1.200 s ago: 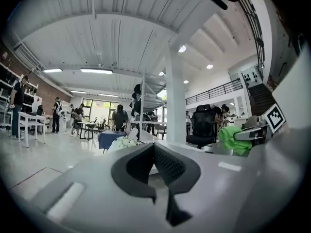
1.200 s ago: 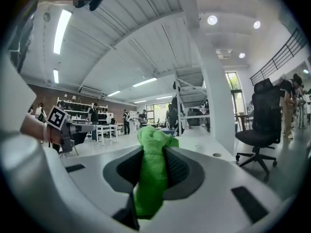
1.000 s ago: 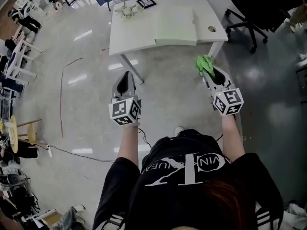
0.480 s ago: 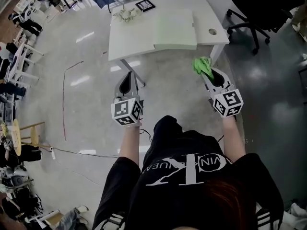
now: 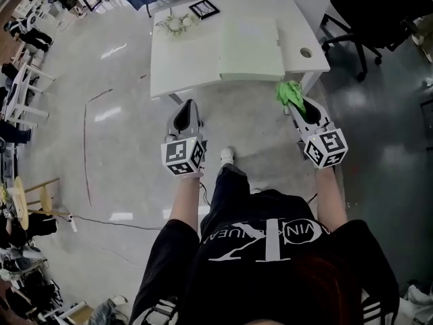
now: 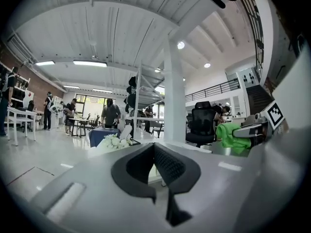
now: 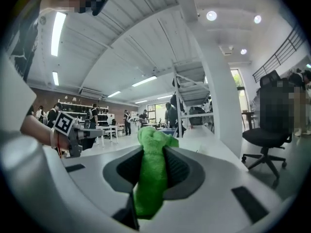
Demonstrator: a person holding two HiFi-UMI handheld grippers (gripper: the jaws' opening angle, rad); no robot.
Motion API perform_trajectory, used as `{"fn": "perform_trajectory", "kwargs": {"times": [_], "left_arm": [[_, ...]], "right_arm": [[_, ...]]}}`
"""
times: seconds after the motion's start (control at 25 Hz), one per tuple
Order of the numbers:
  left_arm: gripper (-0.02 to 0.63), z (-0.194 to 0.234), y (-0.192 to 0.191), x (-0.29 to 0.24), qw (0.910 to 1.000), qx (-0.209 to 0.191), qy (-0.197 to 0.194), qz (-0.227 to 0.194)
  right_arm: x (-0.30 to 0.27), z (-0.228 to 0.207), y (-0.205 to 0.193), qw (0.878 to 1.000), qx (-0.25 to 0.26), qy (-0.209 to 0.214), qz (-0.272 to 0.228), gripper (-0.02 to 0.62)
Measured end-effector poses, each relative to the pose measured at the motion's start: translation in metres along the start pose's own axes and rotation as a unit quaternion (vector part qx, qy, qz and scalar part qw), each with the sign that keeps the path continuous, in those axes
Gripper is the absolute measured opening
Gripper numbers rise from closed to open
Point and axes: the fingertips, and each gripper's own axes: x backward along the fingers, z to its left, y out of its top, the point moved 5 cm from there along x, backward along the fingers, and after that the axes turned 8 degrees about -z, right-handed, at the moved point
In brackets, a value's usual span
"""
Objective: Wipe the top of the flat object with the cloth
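Observation:
A pale green flat board (image 5: 249,48) lies on the white table (image 5: 183,63) ahead of me. My right gripper (image 5: 295,99) is shut on a bright green cloth (image 5: 287,91), just short of the table's near right corner; in the right gripper view the cloth (image 7: 151,171) is pinched between the jaws and sticks out past the tips. My left gripper (image 5: 185,112) is shut with nothing in it, held level over the floor just before the table's near edge. In the left gripper view its jaws meet at the tip (image 6: 154,145), and the cloth (image 6: 232,137) shows at the right.
On the table's far side lie a bunch of white flowers (image 5: 174,24) and a black-framed marker card (image 5: 204,7). A cable hole (image 5: 306,52) is near the right edge. A black office chair (image 5: 369,19) stands to the right. A table leg (image 5: 177,98) slants down ahead of the left gripper.
I have stepped toward the table: it now lies closer to both grippers, and a shoe shows on the floor between my arms. The cloth stays pinched in the right gripper.

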Motion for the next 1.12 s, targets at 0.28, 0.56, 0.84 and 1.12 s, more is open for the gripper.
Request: {"fn": "perform_trajectory", "kwargs": {"times": [0.28,0.56,0.84,1.12], "left_arm": [[0.011,0.035,-0.006,-0.068,0.9996,0.007,-0.024,0.011],[0.011,0.062,-0.01,-0.119,0.9985,0.012,-0.048,0.025],[0.011,0.089,-0.014,-0.165,0.9967,0.013,-0.072,0.035],[0.011,0.109,-0.026,-0.202,0.9912,0.006,-0.121,0.054]], "right_arm": [[-0.06,-0.021,-0.004,1.0,-0.018,-0.02,0.015,0.106],[-0.107,-0.033,-0.009,0.998,-0.034,-0.042,0.027,0.107],[-0.149,-0.042,-0.011,0.996,-0.041,-0.062,0.041,0.107],[-0.2,-0.046,-0.015,0.993,-0.037,-0.089,0.065,0.107]]}}
